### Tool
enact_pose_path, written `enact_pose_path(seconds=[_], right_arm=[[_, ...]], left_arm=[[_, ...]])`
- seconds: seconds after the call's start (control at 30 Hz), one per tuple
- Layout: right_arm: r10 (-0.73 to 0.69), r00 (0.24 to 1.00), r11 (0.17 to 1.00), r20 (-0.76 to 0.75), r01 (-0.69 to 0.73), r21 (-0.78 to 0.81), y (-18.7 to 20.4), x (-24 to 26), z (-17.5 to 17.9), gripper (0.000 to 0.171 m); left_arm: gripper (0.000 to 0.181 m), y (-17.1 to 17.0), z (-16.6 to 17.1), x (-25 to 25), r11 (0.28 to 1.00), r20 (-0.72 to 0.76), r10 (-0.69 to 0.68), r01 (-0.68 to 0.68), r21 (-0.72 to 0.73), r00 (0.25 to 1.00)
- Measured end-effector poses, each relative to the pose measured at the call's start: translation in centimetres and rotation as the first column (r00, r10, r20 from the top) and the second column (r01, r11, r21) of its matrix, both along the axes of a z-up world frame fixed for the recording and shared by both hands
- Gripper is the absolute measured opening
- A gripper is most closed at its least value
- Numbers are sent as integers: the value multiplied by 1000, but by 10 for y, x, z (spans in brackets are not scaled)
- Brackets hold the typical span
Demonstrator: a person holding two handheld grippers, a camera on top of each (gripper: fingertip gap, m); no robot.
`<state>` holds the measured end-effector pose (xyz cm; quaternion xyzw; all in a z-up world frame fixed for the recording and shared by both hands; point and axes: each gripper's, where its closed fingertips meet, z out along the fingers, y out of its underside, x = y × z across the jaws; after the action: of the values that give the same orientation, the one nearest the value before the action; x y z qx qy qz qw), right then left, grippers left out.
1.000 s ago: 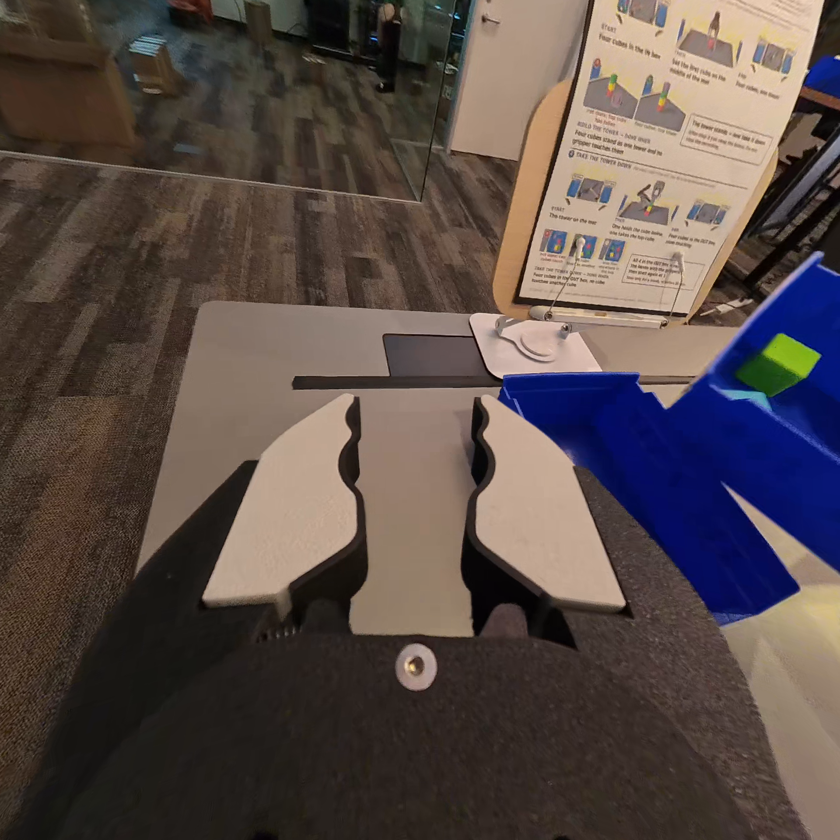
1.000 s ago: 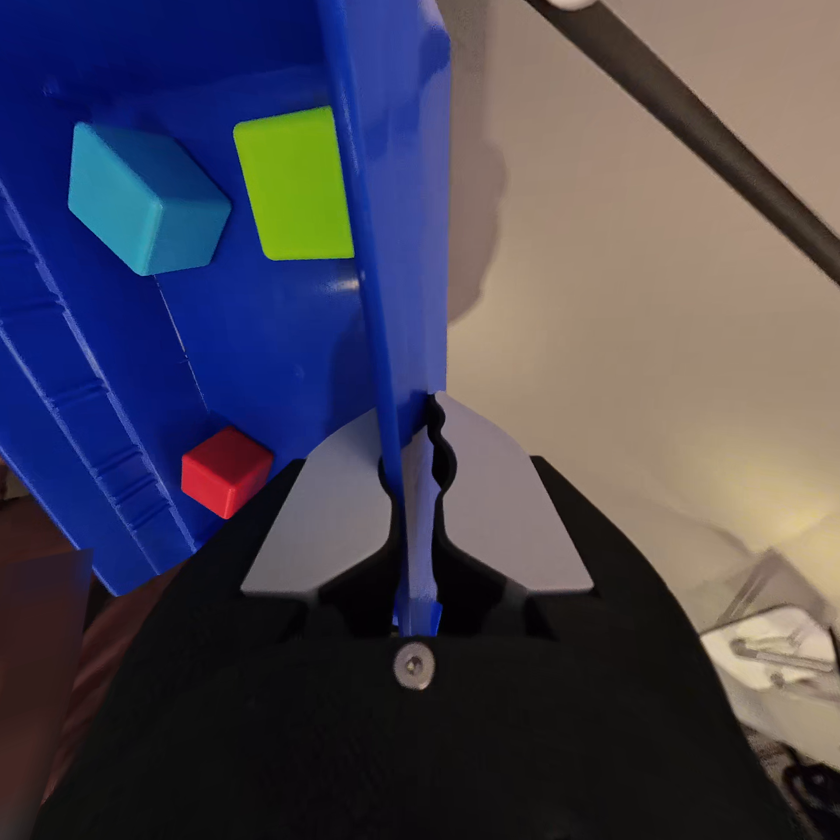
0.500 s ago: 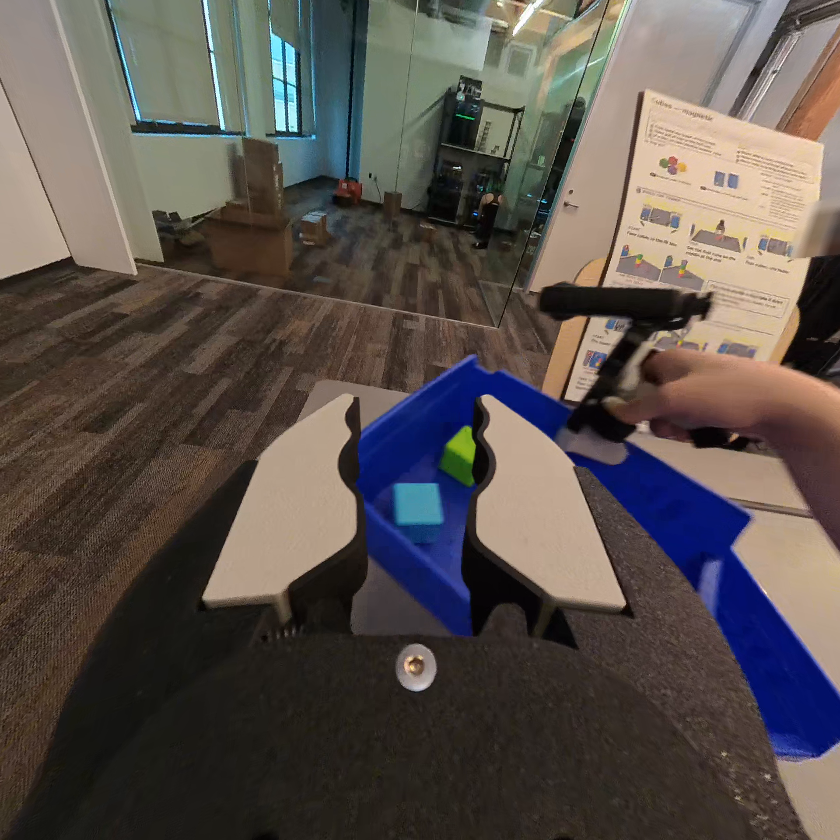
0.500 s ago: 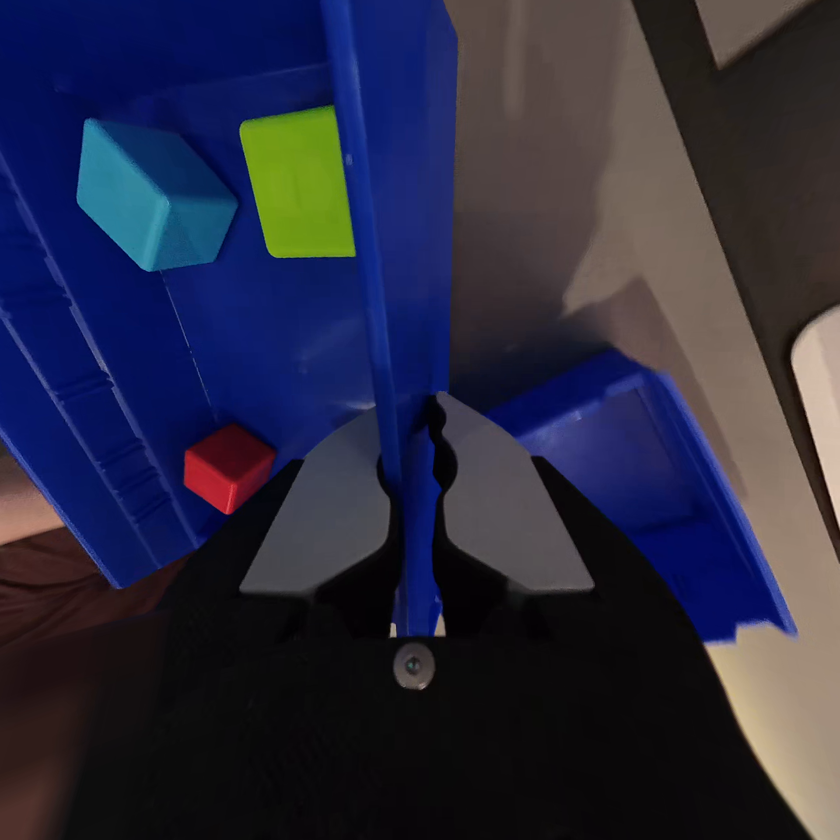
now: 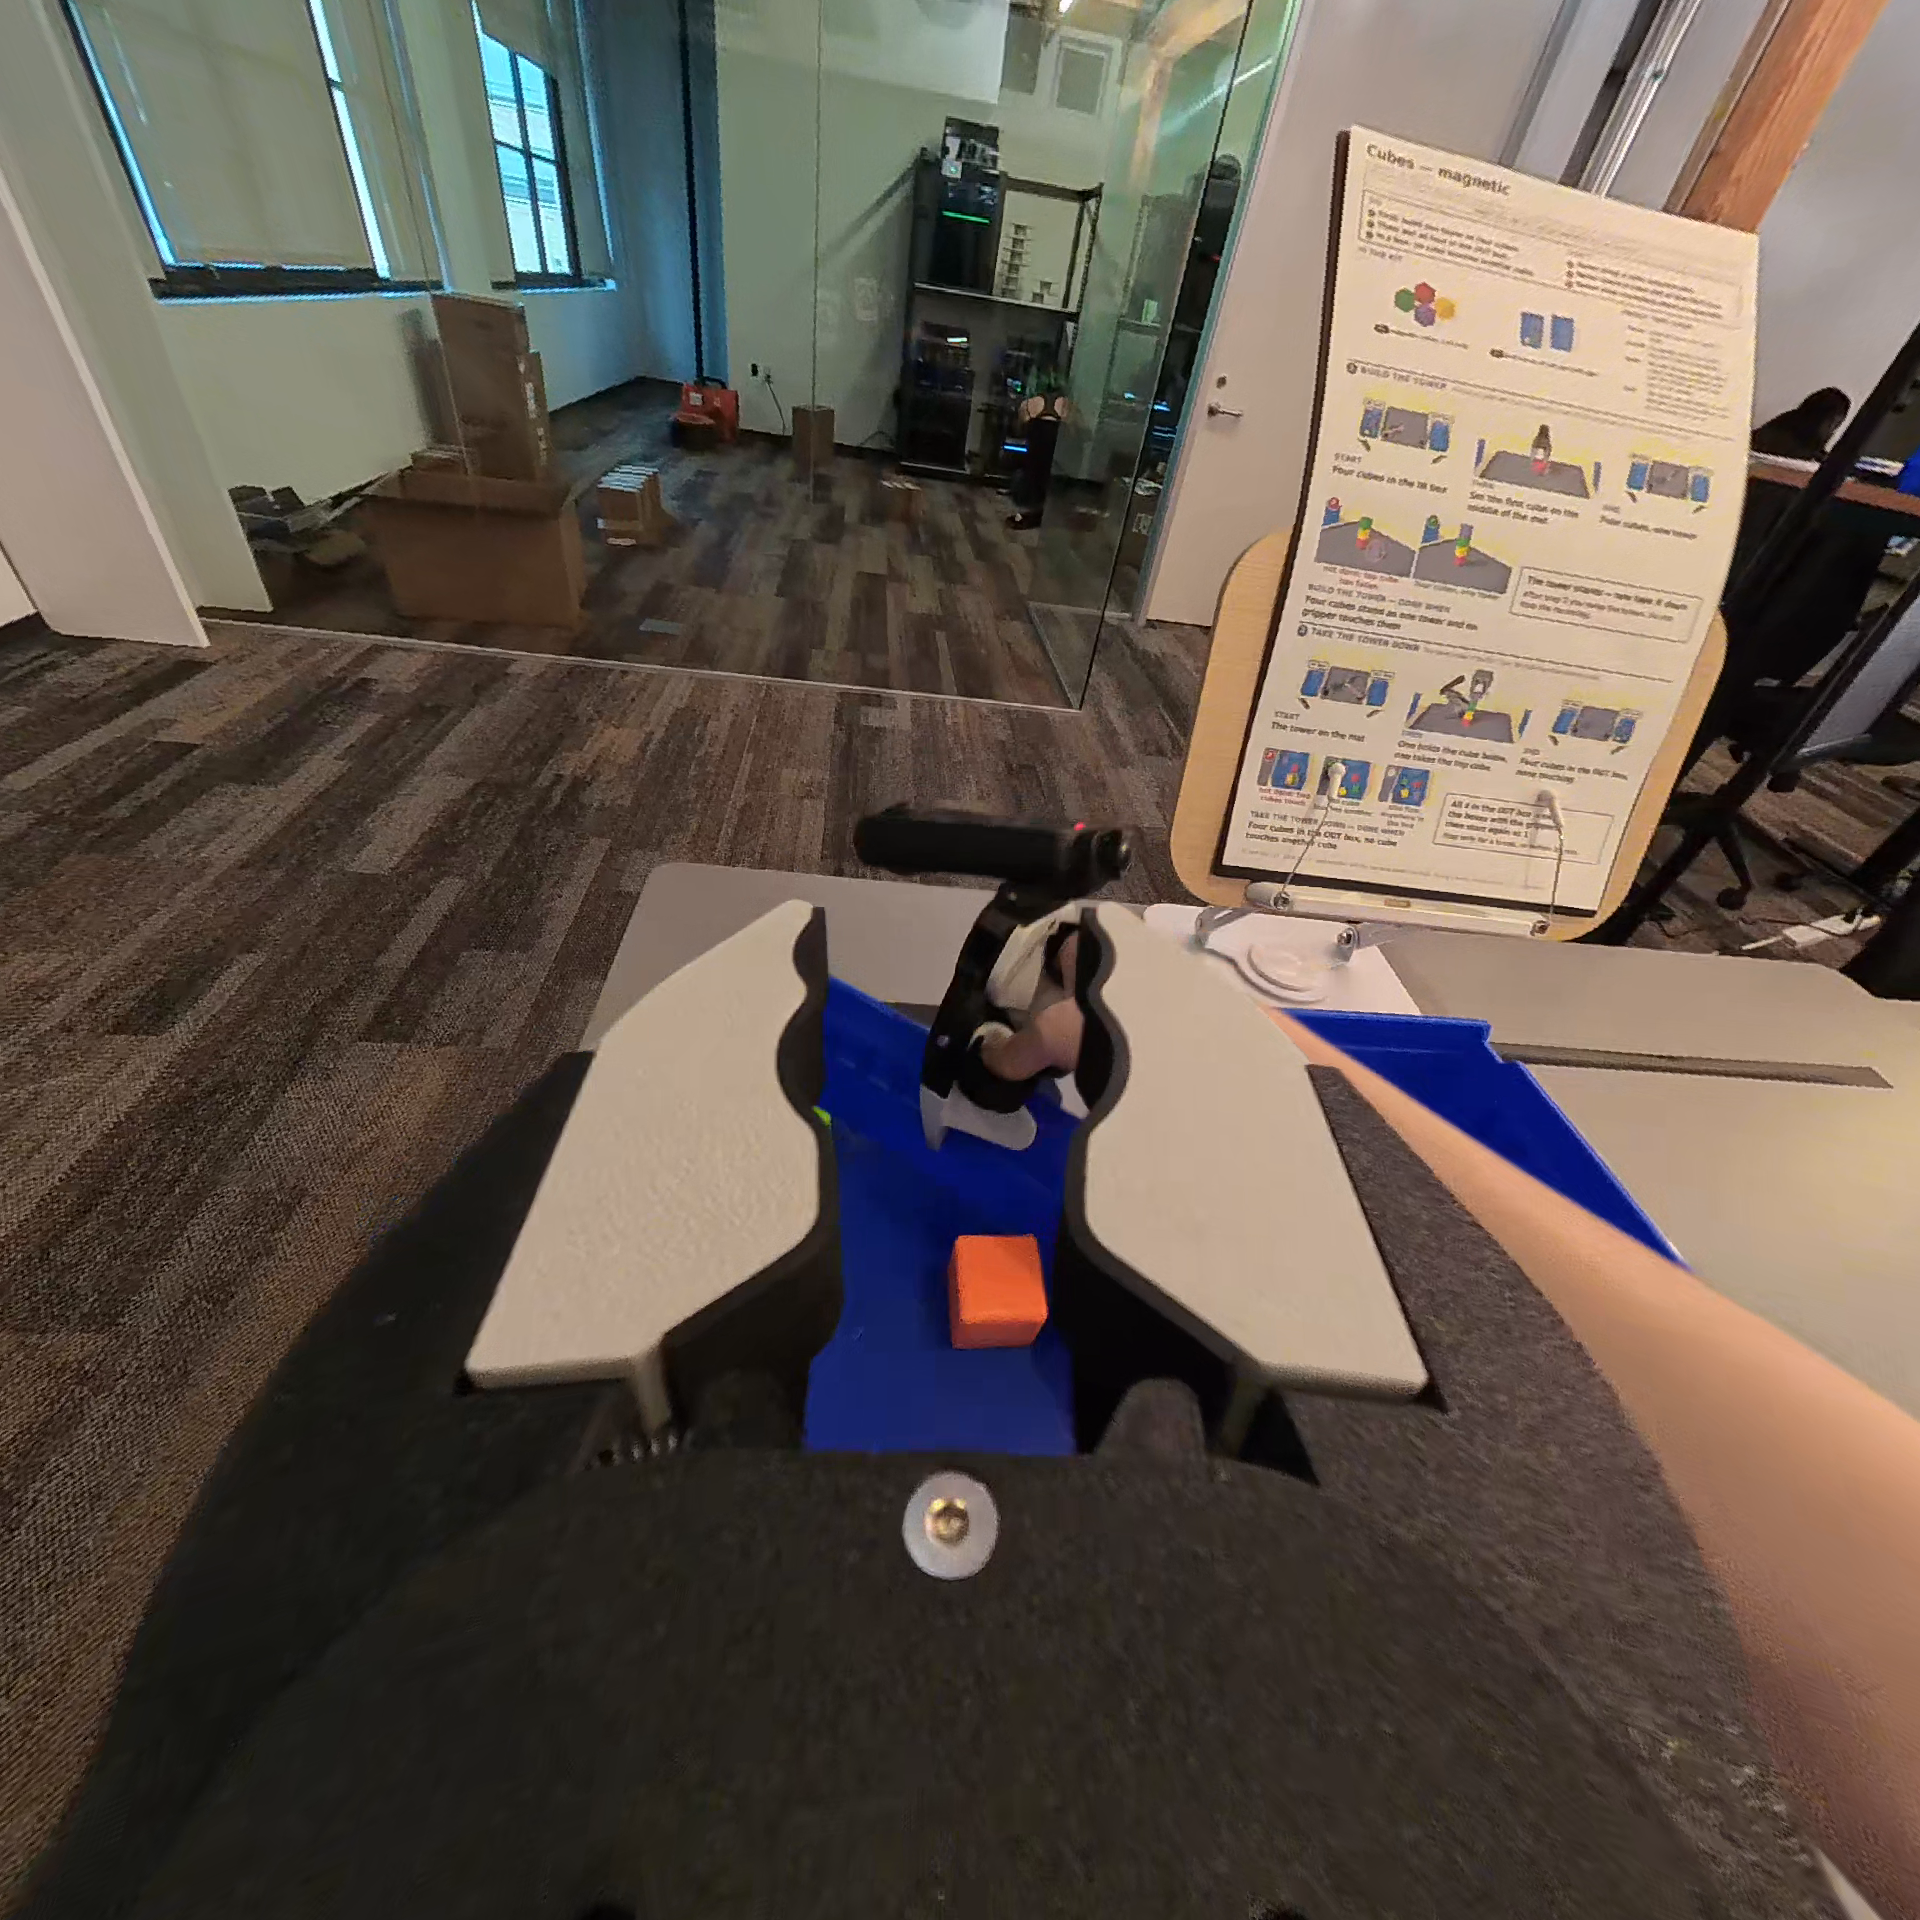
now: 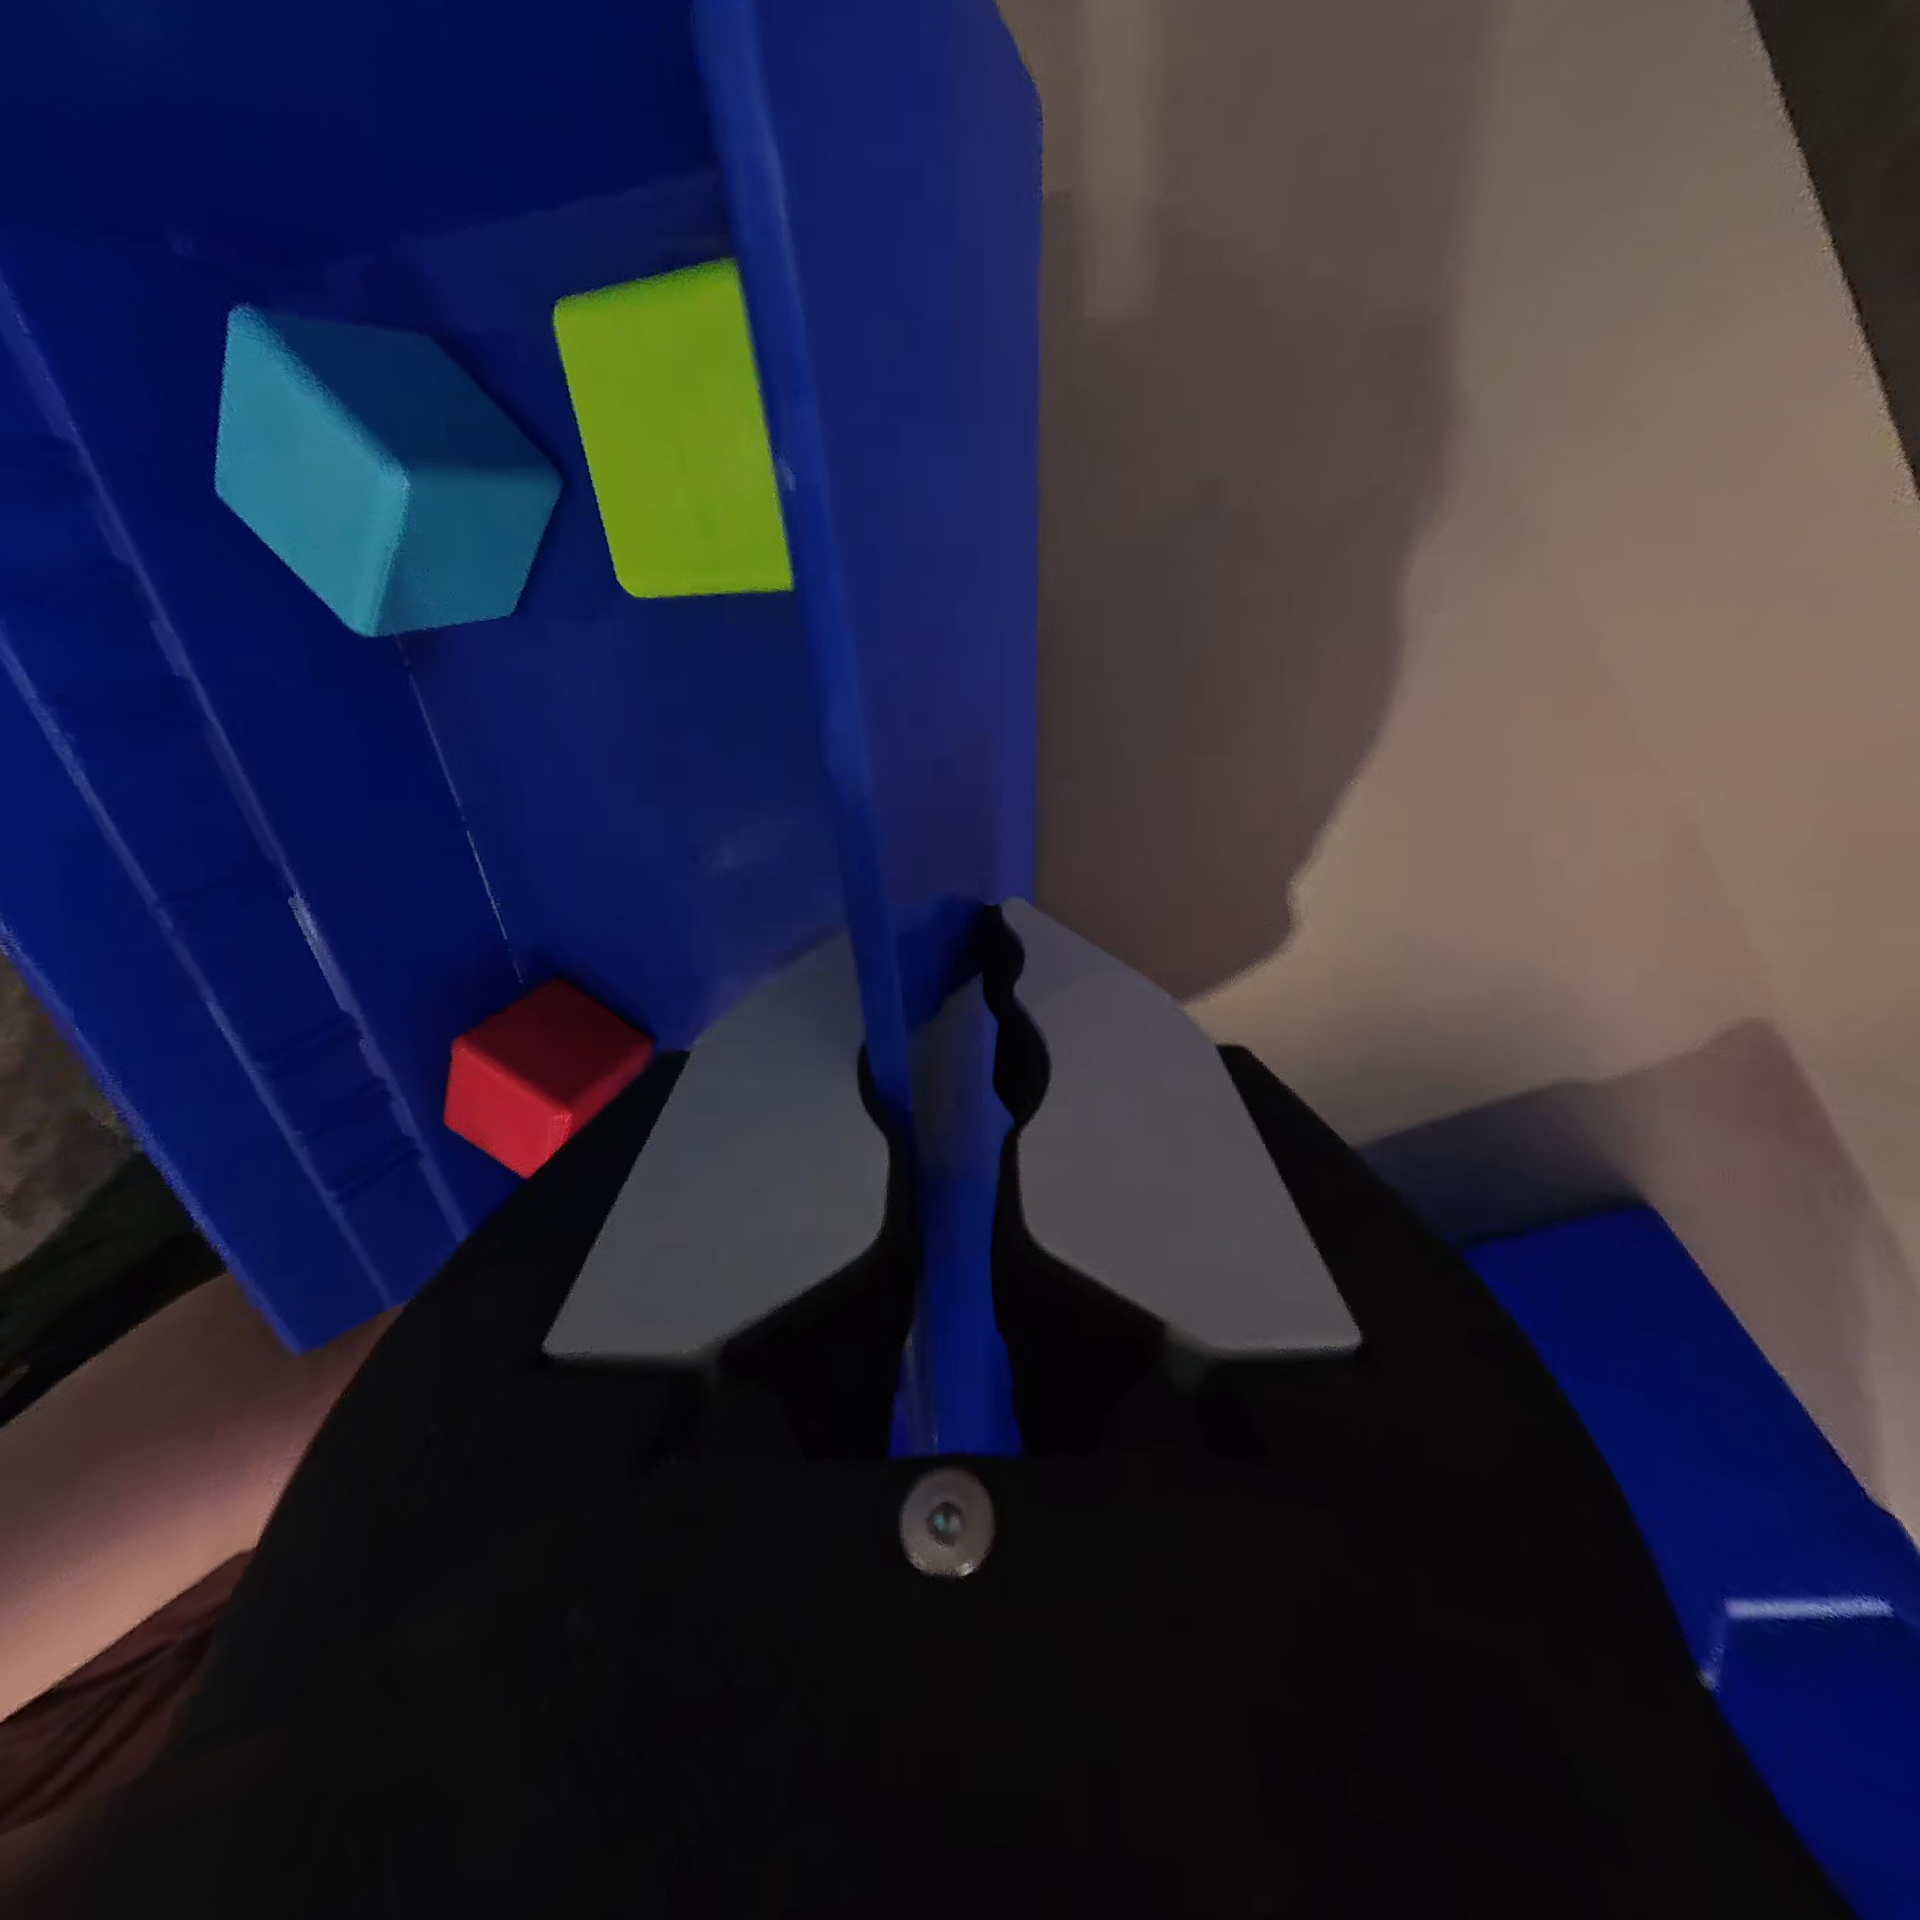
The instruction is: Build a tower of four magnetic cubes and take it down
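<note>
No tower stands in either view. My read: cubes are loose in a bin, so either building has not begun or the take-down is finished; I cannot tell which.

Right gripper: jaws nearly closed, pinching the thin side wall of the blue bin. Bin looks tilted.

Inside it: teal cube and green cube at the far end, green against the gripped wall; red cube near my left finger. None touching.

Left gripper: jaws wide apart, holding nothing, poised above the bin. An orange-red cube shows between the fingers, probably the same red one.

Second blue bin sits on the table, near right; what I can see of it holds no cube.
</note>
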<state>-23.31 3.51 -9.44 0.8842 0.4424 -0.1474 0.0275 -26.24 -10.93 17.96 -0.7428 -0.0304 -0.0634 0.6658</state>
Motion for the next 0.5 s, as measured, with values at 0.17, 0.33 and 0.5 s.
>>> enact_pose_path(seconds=[0.17, 0.33, 0.5], right_arm=[[-65, 996, 996, -64, 61, -63, 2, 5, -15, 17], [-10, 931, 951, -365, 122, 285, 38, 24, 64, 37], [-194, 952, 659, -236, 304, 688, 46, 207, 126, 53]], left_arm=[[46, 4, -2, 8, 999, -9, -31, 31, -9, 999], [47, 5, -4, 15, 998, -13, -62, 62, -24, 998], [47, 1, -2, 19, 996, -12, -84, 83, -19, 996]])
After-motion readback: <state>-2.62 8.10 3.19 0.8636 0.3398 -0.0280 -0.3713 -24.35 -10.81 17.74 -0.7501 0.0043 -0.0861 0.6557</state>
